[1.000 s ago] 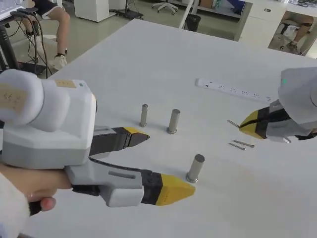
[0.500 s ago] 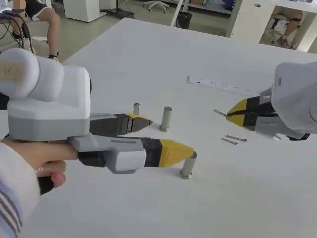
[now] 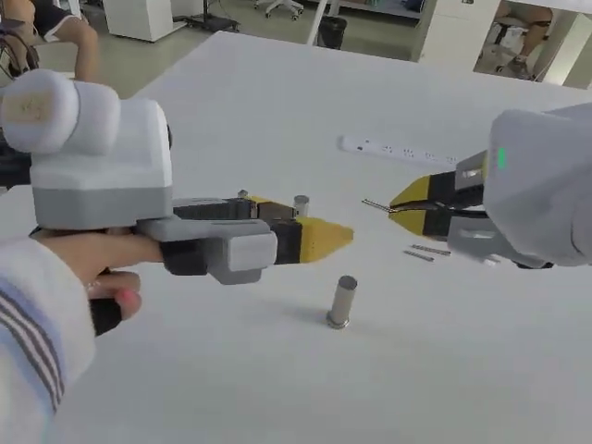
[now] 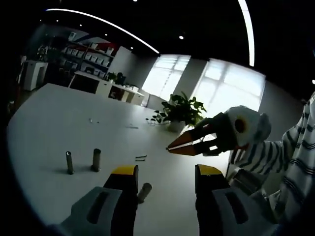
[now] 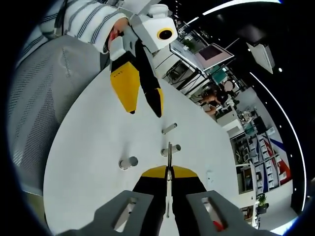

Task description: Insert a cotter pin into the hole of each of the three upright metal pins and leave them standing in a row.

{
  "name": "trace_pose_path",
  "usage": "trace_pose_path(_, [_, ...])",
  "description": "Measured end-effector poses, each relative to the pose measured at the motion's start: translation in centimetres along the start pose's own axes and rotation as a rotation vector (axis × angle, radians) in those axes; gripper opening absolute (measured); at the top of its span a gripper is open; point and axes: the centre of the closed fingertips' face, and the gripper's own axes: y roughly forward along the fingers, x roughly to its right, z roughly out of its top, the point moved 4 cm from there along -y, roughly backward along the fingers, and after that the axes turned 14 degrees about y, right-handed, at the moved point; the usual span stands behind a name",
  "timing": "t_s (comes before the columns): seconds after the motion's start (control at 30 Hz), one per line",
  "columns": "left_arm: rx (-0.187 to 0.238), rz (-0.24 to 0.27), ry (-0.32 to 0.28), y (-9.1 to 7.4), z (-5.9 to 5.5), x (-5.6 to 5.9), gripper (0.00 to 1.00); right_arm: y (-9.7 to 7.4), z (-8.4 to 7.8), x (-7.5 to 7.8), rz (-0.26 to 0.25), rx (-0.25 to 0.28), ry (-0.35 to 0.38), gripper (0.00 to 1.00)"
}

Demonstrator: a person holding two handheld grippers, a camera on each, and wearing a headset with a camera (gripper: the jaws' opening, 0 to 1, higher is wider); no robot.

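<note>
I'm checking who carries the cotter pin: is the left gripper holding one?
No, the left gripper has its jaws apart with nothing between them, while the right gripper clamps the cotter pin.

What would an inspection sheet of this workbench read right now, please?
Surface: white table, bare apart from the items below.
Job's things: three metal pins upright, one near, two farther back; two loose cotter pins lying flat.
Clutter: power strip.
Grippers: left gripper open, empty; right gripper shut on held cotter pin.
Cables: nothing seen.
Surroundings: potted plant, seated person.
</note>
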Motion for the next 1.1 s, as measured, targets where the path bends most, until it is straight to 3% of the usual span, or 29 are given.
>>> trace_pose_path(0.27, [0.009, -0.026, -0.014, 1.0, 0.6, 0.2, 0.33, -0.1, 1.0, -0.7, 0.007, 0.018, -0.026, 0.00])
trace_pose_path(0.33, [0.007, -0.049, -0.024, 1.2, 0.6, 0.5, 0.26, -0.2, 1.3, -0.9, 0.014, 0.027, -0.026, 0.00])
trace_pose_path(1.1, [-0.005, -0.074, -0.056, 2.0, 0.3, 0.7, 0.02, 0.1, 3.2, -2.4, 0.046, 0.047, -0.076, 0.00])
